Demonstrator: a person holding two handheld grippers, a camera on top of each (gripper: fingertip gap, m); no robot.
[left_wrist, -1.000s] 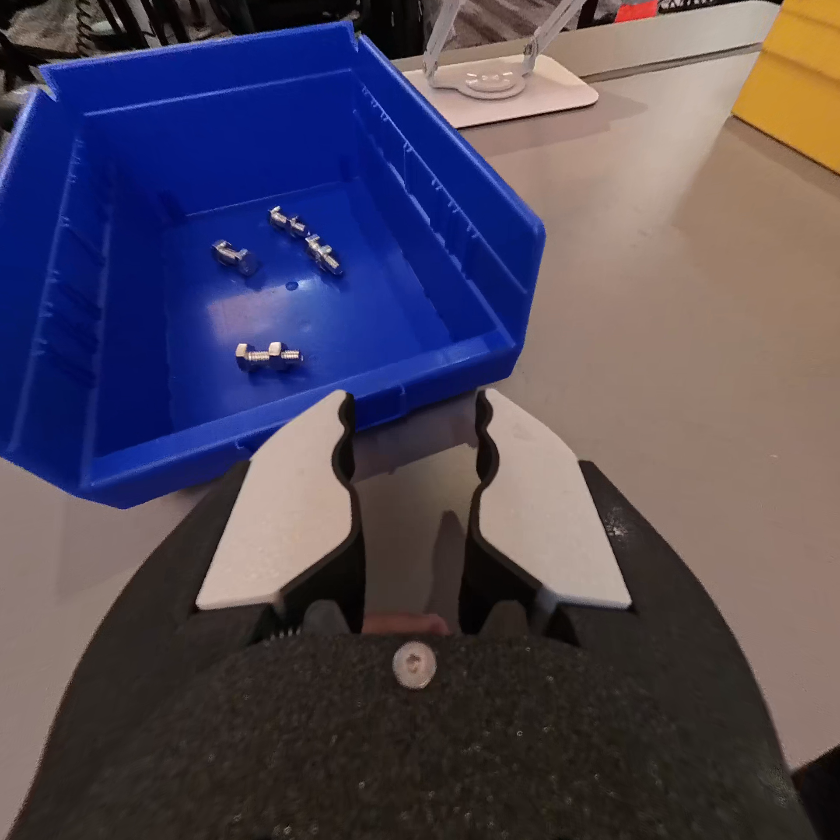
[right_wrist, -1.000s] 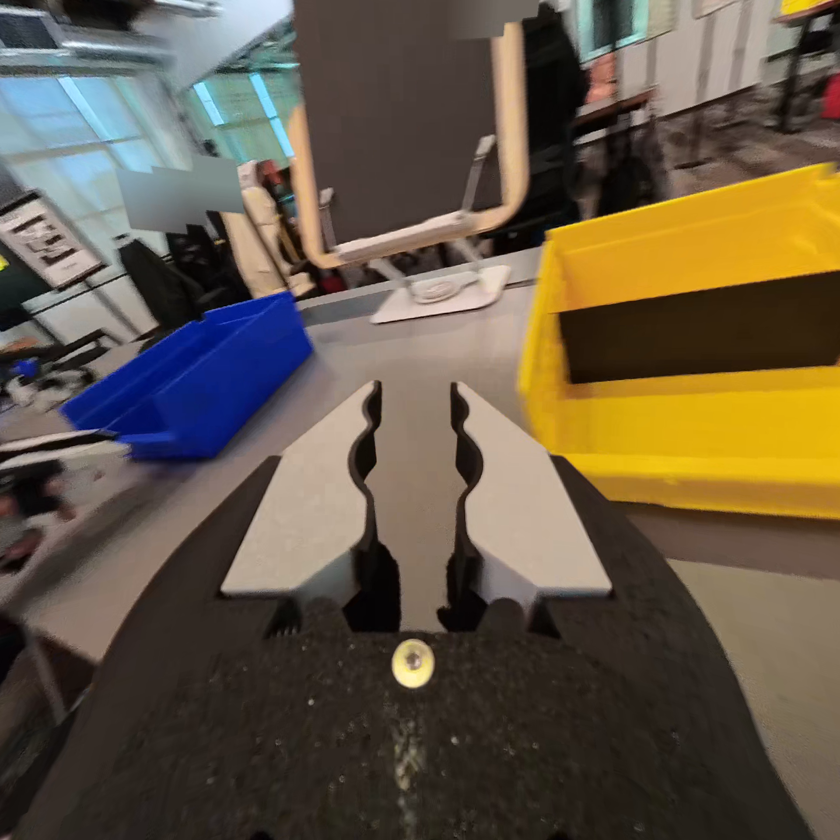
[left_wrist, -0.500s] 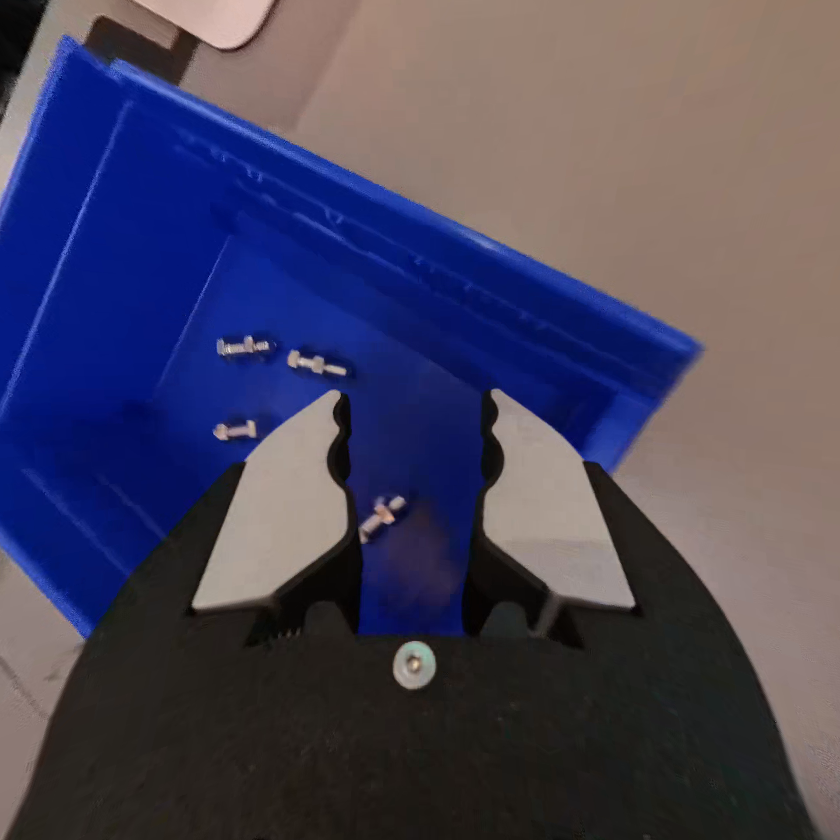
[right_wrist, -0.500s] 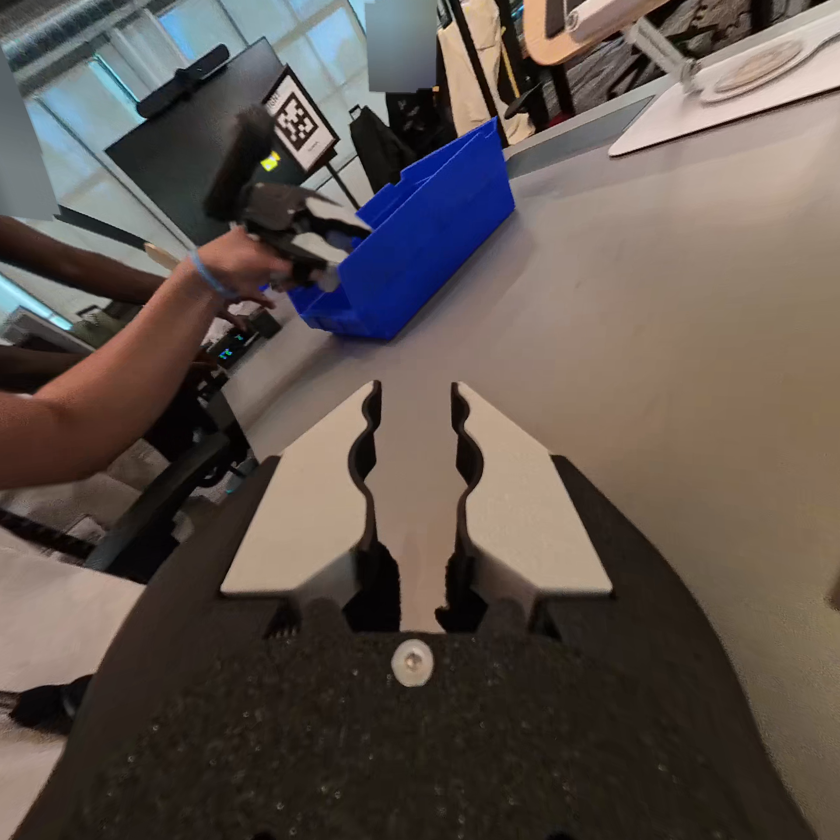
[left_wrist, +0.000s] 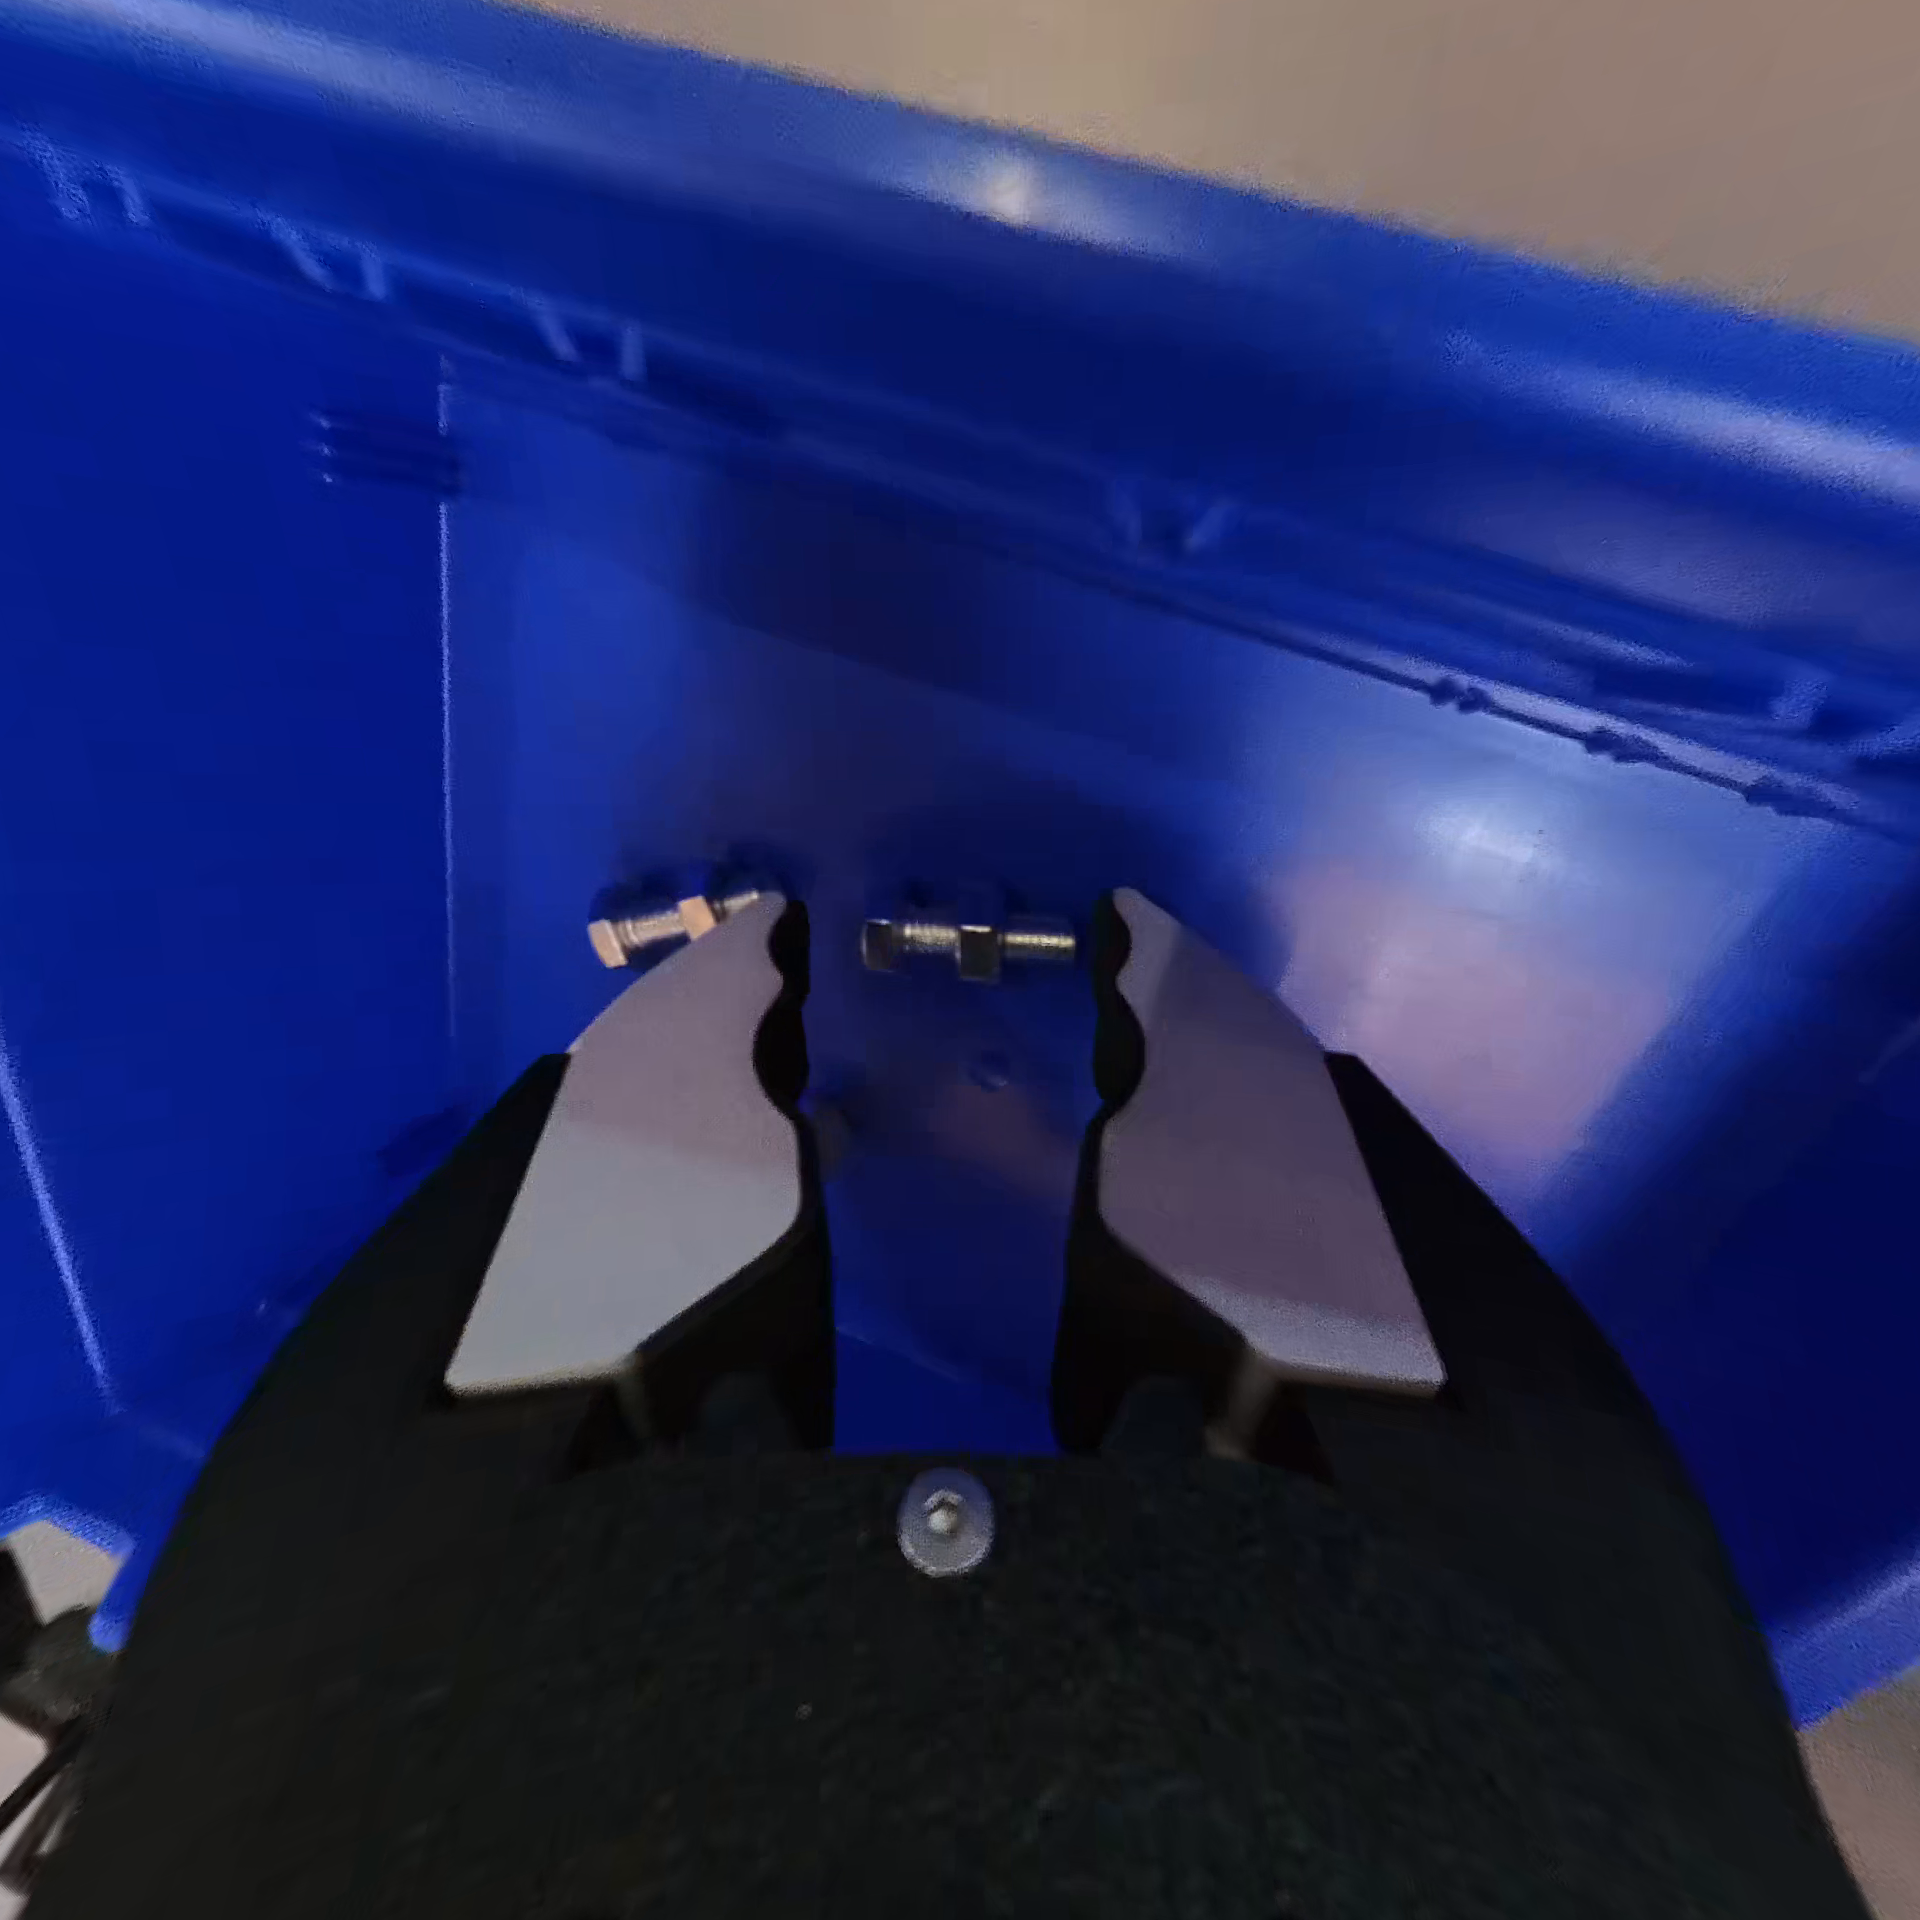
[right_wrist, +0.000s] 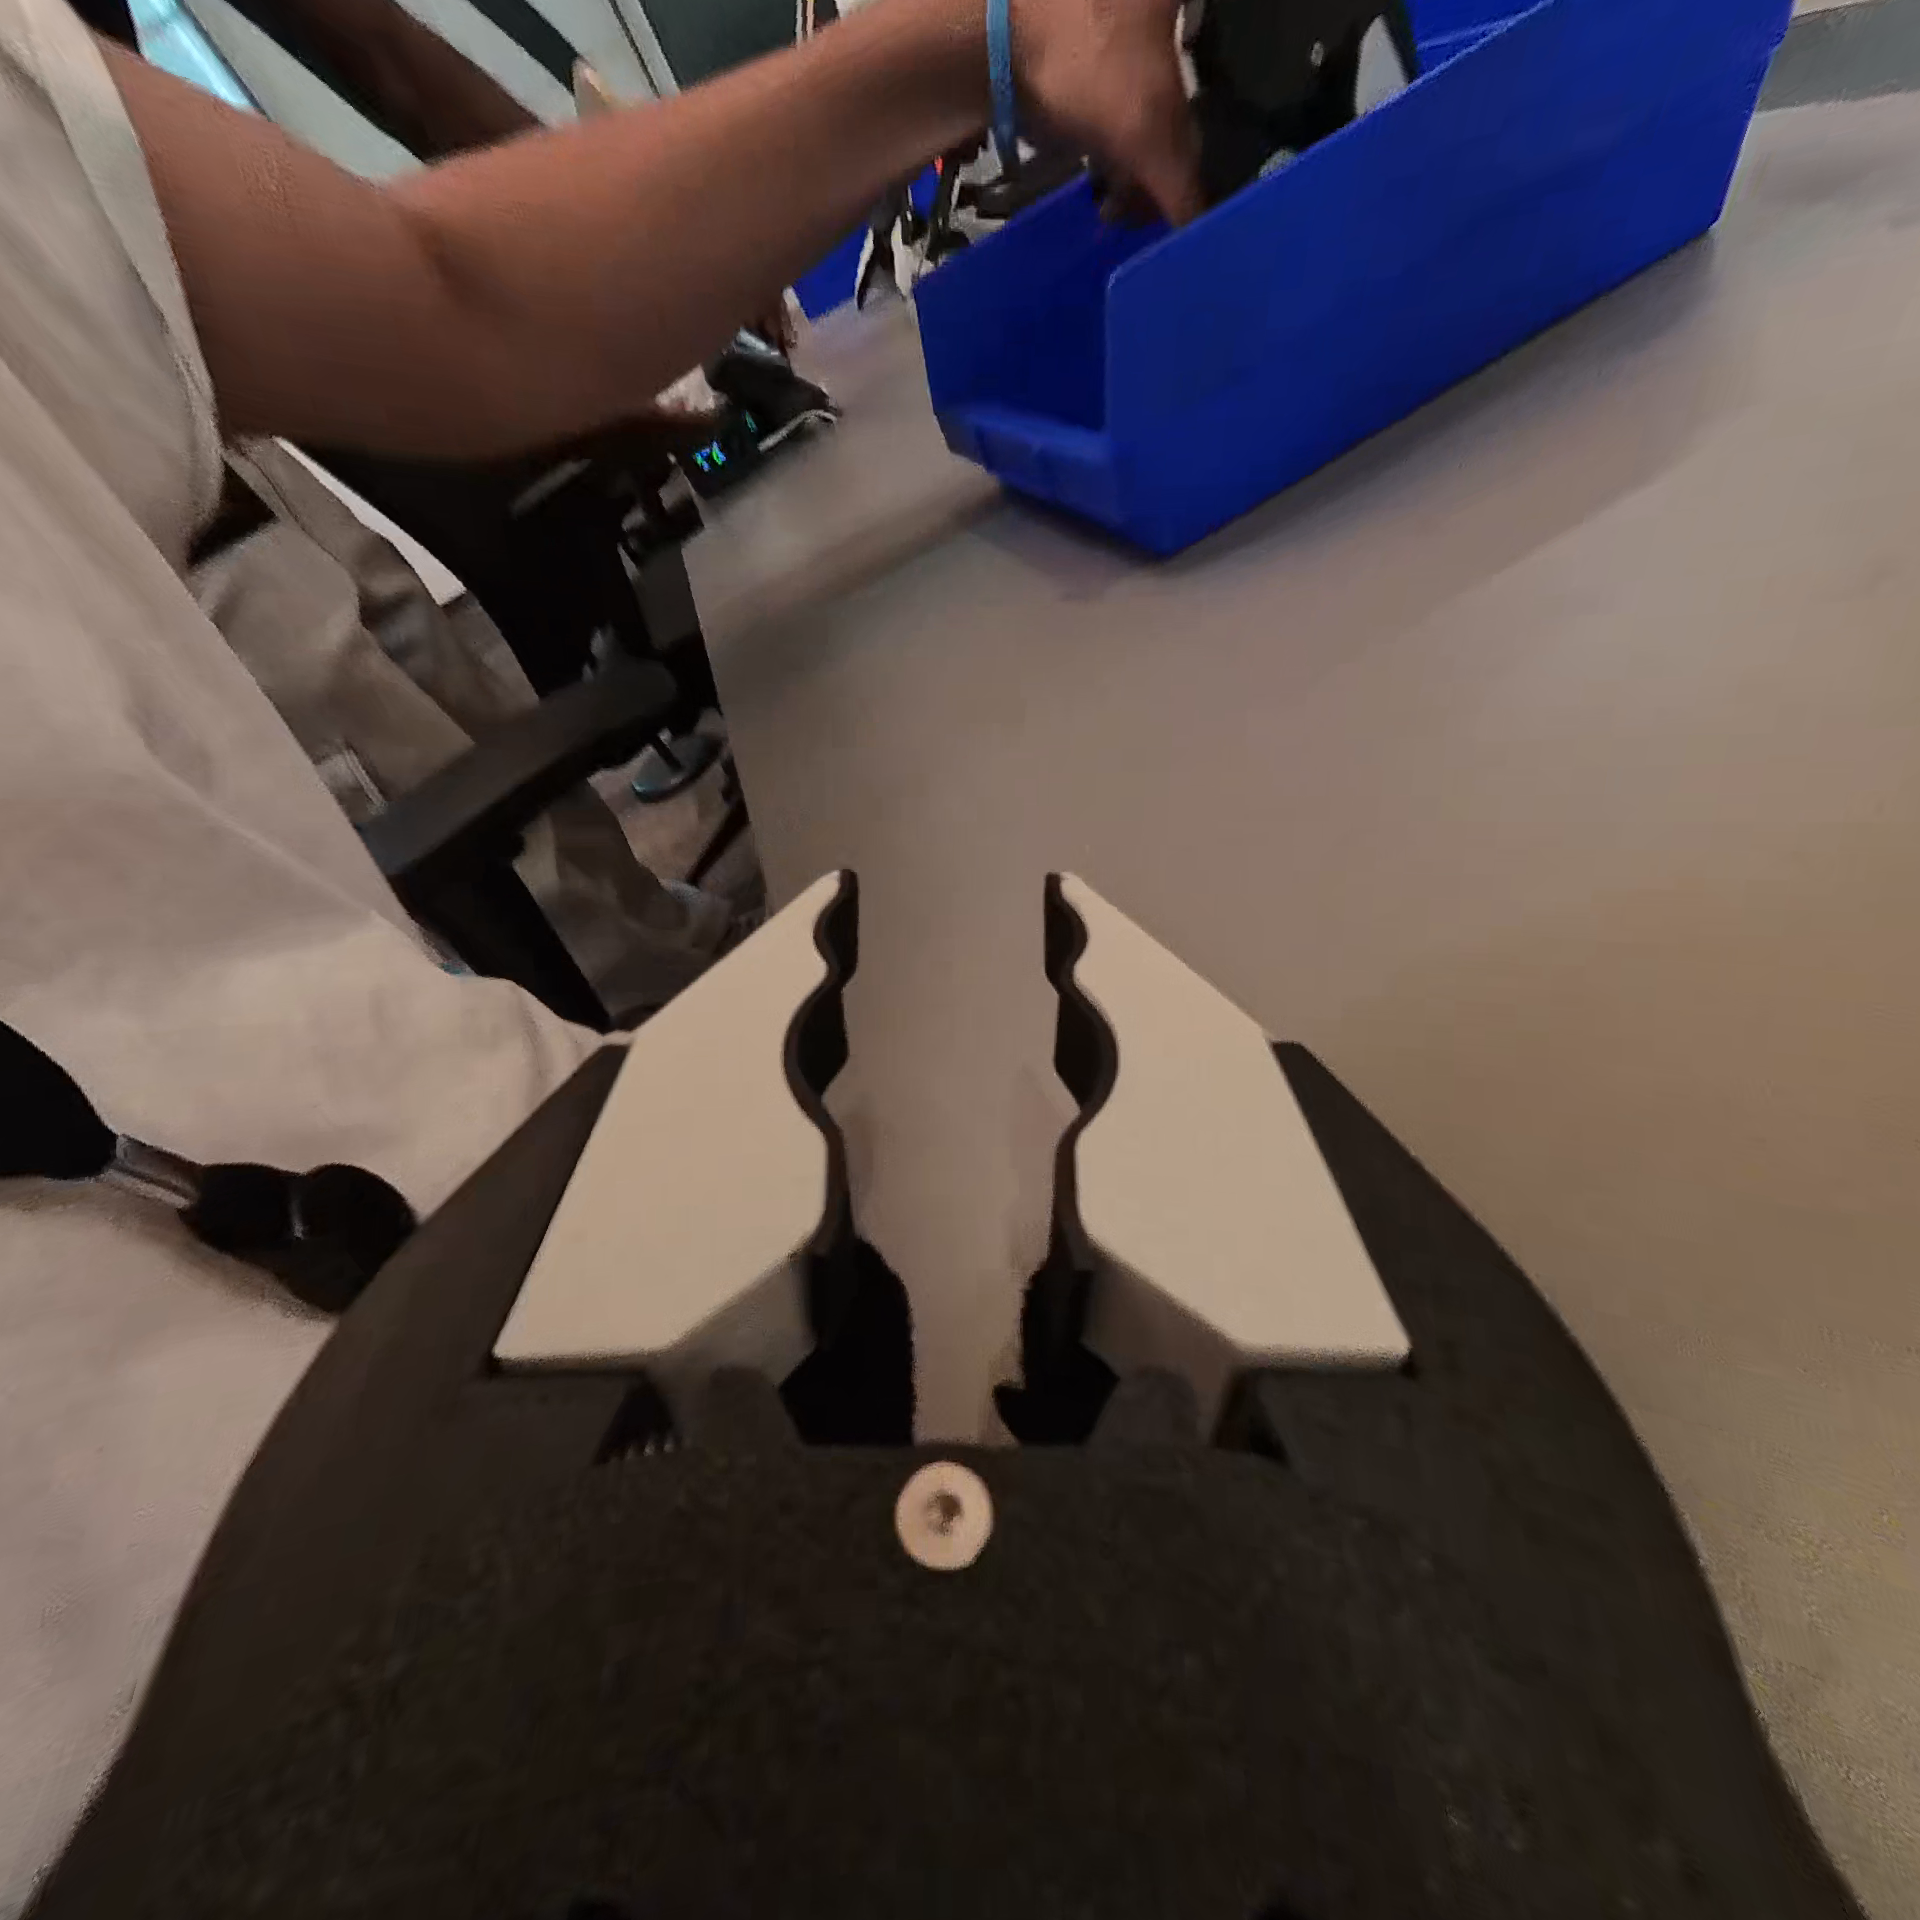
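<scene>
left gripper (left_wrist: 945, 925): reaching down into blue bin (left_wrist: 1039, 436), jaws released, bolt with nut (left_wrist: 961, 948) lying between the tips at frame centre | second bolt (left_wrist: 649, 928) beside left tip | right gripper (right_wrist: 951, 914): low over grey table (right_wrist: 1403, 779), jaws parted, empty | person's forearm (right_wrist: 520, 260) stretched toward bin, upper frame
</scene>
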